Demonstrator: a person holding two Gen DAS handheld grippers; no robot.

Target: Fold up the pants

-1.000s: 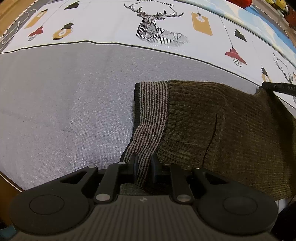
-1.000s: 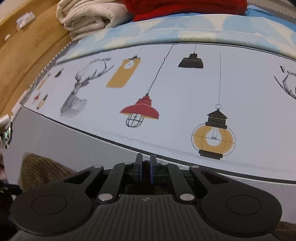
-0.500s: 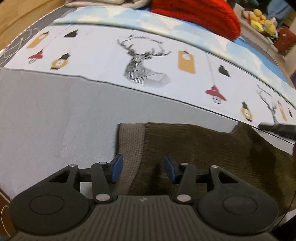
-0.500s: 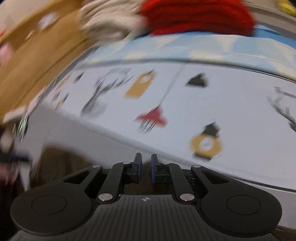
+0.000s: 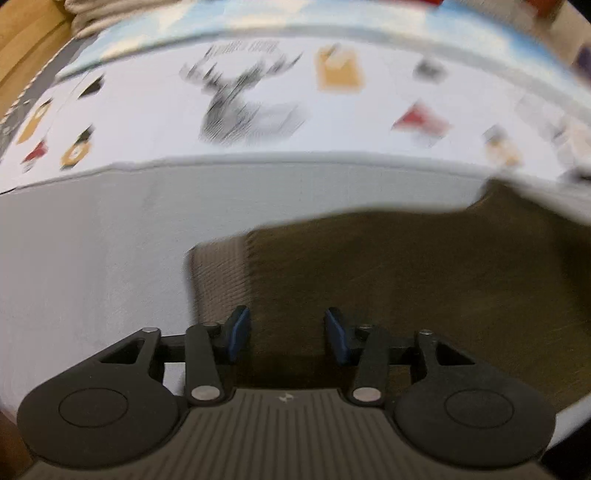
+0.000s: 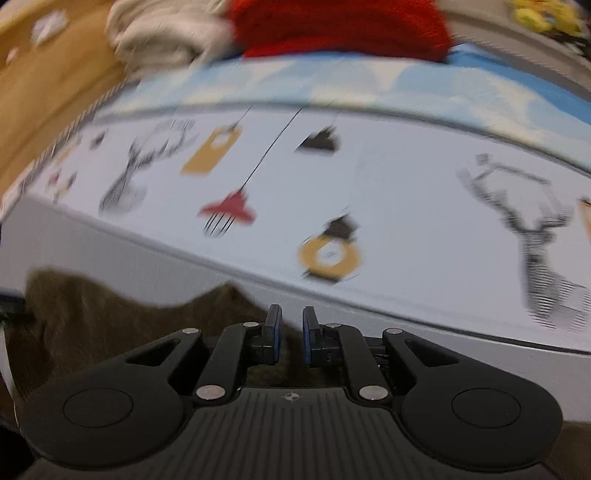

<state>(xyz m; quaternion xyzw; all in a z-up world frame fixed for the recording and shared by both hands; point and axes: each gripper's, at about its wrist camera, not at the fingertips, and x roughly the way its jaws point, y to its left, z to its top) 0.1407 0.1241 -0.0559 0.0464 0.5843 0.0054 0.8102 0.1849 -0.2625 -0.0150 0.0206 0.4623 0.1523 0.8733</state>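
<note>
Left wrist view: pants [image 5: 406, 288] lie flat on the bed [image 5: 92, 258]. Left hand-held gripper [image 5: 287, 338], empty, is closing above them; right hand-held gripper [image 6: 291, 334], slightly apart, grips nothing, probably repositioning.

A bed [image 5: 92, 258] fills both views. Its near part is a plain grey sheet; beyond that lies a white cover [image 6: 406, 192] printed with deer, lamps and tags, then a blue-and-white band at the top of the frame. Dark olive knit pants [image 5: 406, 280] lie flat on the grey sheet, lower right in the left view, their striped waistband [image 5: 218, 273] to the left. A cream blanket [image 6: 162, 40] and red knitwear [image 6: 340, 26] sit at the far edge, top of the right view.
</note>
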